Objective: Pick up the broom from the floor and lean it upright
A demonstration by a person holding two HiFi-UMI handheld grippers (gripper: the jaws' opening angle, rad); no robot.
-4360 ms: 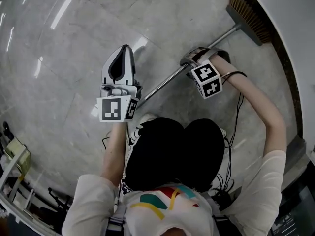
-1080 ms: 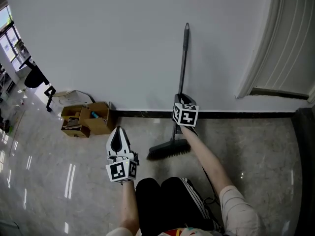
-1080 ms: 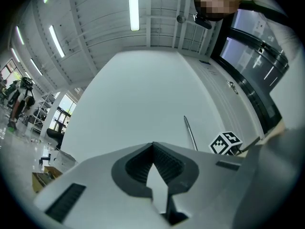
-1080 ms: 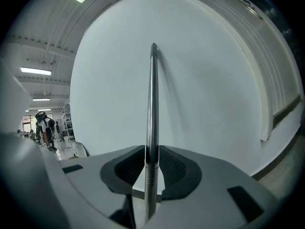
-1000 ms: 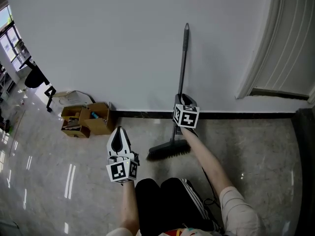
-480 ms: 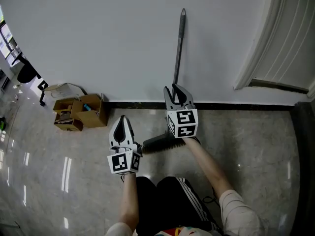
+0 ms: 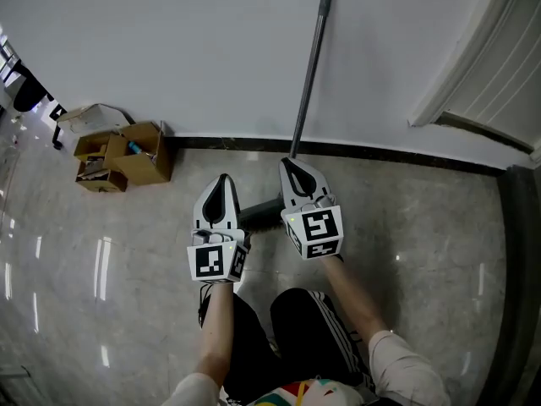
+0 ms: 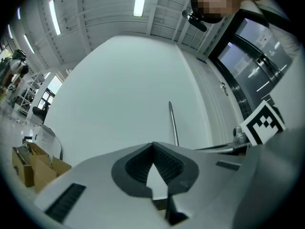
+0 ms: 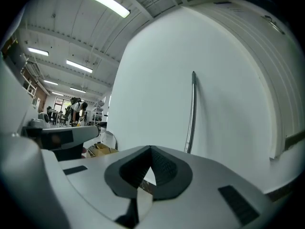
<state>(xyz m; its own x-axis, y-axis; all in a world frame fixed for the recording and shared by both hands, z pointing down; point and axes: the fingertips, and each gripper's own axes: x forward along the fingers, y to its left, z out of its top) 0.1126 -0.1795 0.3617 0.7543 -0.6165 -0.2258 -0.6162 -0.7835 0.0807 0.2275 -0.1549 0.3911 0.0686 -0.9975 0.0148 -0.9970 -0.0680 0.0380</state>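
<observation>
Wall (image 7: 211,49): plain white; it serves as the prop for the long handle, which rests against it high up.
Floor (image 7: 423,227): polished stone, meeting the wall at a dark skirting (image 7: 380,155); the bristle end stands on it just short of that skirting.
Broom (image 7: 311,57): upright with a slight tilt, metal handle against the wall, dark head (image 7: 262,212) on the floor. The lean looks stable, so I judge the task done.
Cardboard boxes (image 7: 127,155): open, set on the floor against the wall, well apart from the broom and out of the way.
Right claw (image 7: 292,163): free of the handle, near the broom's lower end; its jaws have just been closing and are now pressed together with nothing between them.
Left claw (image 7: 222,178): beside the right one, jaws pressed together on nothing, not needed for the prop.
Marker cubes (image 7: 215,260): black-and-white square patterns, one cube on each claw.
Writing: no brand or words can be read; any print on the boxes is too small to tell.
</observation>
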